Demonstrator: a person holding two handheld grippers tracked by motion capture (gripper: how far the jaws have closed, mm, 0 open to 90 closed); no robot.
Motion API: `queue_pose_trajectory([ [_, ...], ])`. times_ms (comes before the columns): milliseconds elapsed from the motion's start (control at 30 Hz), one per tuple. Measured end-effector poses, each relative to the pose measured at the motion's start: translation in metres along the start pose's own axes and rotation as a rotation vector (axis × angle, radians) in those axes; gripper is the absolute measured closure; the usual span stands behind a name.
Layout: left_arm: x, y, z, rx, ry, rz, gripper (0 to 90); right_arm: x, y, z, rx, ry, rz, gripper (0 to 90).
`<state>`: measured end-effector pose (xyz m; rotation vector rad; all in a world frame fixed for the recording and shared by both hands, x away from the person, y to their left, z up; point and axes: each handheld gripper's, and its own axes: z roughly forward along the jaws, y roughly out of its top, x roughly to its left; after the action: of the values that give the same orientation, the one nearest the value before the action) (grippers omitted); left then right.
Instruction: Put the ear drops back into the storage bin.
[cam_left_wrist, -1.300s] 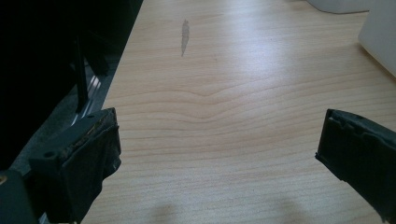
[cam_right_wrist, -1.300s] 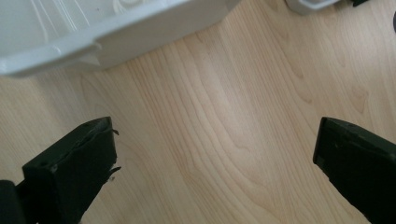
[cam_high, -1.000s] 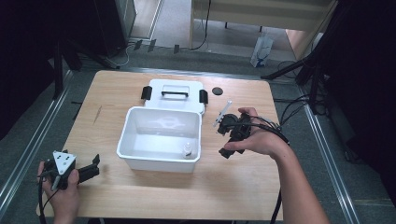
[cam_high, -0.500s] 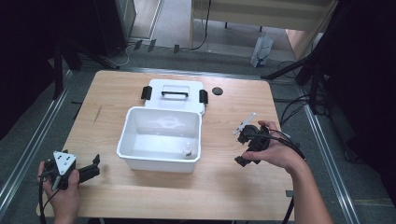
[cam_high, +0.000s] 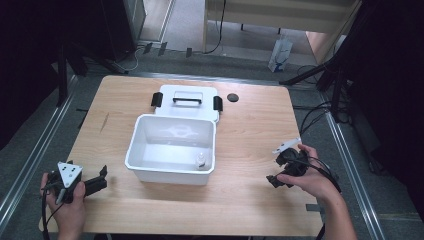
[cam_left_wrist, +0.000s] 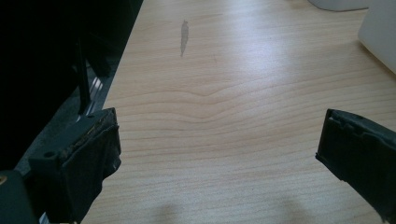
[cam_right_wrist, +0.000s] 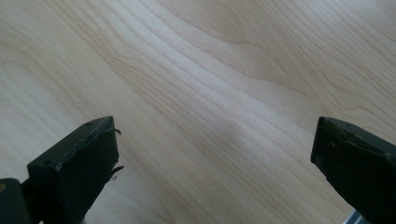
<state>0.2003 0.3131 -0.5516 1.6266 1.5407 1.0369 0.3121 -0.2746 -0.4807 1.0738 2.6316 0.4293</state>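
Observation:
A white plastic box stands open in the middle of the wooden table, with a small white bottle inside near its front right corner. Its white lid, with black clips and a handle, lies flat behind it. My left gripper rests at the table's front left corner, open and empty, jaws wide apart over bare wood. My right gripper is held low over the front right of the table, also open with nothing between its jaws.
A small black round disc lies on the table to the right of the lid. The box's white wall shows at the upper right of the left gripper view. Metal rails and cables run along the floor on both sides.
My right gripper has drawn back from beside the box toward the table's front right and sunk lower. The left gripper has stayed put.

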Motion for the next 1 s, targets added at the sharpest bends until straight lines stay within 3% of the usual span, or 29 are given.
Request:
queue_pose_trajectory([
  [67, 0.000, 0.000, 0.000, 0.000, 0.000, -0.001, 0.3, -0.002, -0.006, 0.001, -0.025, -0.003, 0.021, 0.5],
  [300, -0.001, 0.000, 0.000, -0.001, 0.003, 0.001, 0.3, -0.007, -0.054, 0.010, -0.216, 0.005, 0.144, 0.5],
  [333, -0.001, 0.000, 0.000, 0.000, 0.005, 0.002, 0.2, -0.006, -0.066, 0.011, -0.264, 0.008, 0.180, 0.5],
  [400, -0.001, 0.000, 0.000, 0.000, 0.006, 0.003, 0.2, -0.005, -0.071, 0.012, -0.286, 0.005, 0.188, 0.5],
  [567, -0.001, 0.000, 0.000, 0.000, 0.011, 0.008, 0.3, 0.006, -0.101, 0.011, -0.422, -0.006, 0.256, 0.5],
  [733, -0.002, 0.000, 0.000, 0.001, 0.014, 0.014, 0.3, 0.014, -0.115, 0.009, -0.499, -0.040, 0.297, 0.5],
  [800, -0.003, 0.000, 0.000, -0.002, 0.016, 0.018, 0.2, 0.015, -0.125, 0.009, -0.584, -0.074, 0.376, 0.5],
  [833, -0.003, 0.000, 0.000, -0.002, 0.016, 0.019, 0.2, 0.015, -0.125, 0.009, -0.584, -0.074, 0.376, 0.5],
  [967, -0.002, 0.000, 0.000, 0.003, 0.014, 0.014, 0.2, 0.014, -0.139, 0.014, -0.667, -0.106, 0.504, 0.6],
  [1000, -0.002, 0.000, 0.000, 0.003, 0.014, 0.014, 0.2, 0.014, -0.139, 0.014, -0.667, -0.106, 0.504, 0.6],
])
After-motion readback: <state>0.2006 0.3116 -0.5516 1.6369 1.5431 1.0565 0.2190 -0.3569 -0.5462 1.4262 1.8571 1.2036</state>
